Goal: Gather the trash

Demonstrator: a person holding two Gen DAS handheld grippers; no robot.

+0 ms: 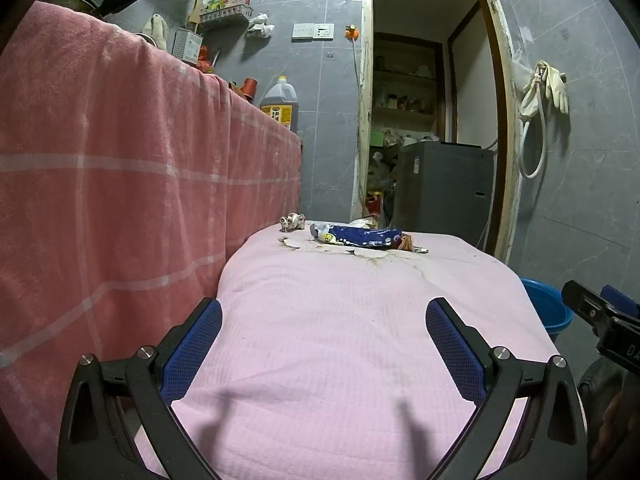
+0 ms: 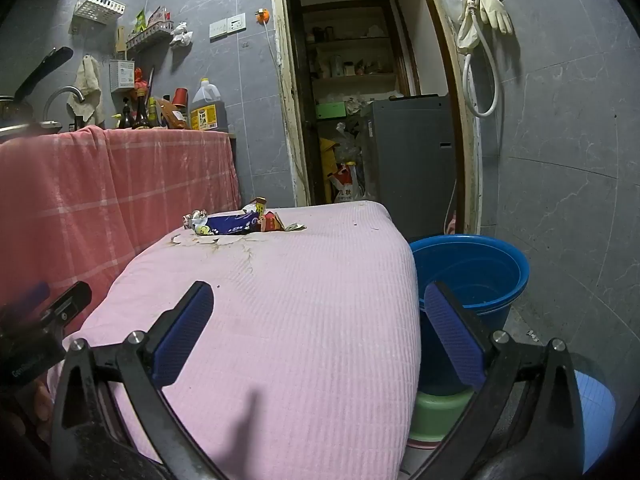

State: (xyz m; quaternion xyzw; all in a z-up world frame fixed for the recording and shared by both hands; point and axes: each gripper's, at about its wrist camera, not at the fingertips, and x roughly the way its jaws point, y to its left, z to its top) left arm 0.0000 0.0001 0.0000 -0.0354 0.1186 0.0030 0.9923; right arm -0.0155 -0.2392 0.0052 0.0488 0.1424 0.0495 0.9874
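Pink-covered counter carries the trash at its far end: a blue snack wrapper among crumpled scraps, well ahead of both tongs. Left tongs and right tongs are spread apart and empty, ready to approach. Blue bucket stands beside the counter, likely as the receptacle.

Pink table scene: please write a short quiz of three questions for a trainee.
1. True or false: the left gripper holds the wrapper.
2. Where is the blue bucket? A) on the table B) on the floor right of the table C) on the counter
3. Fill in: both grippers, also the right gripper, are ____.

Key: 1 false; 2 B; 3 open.
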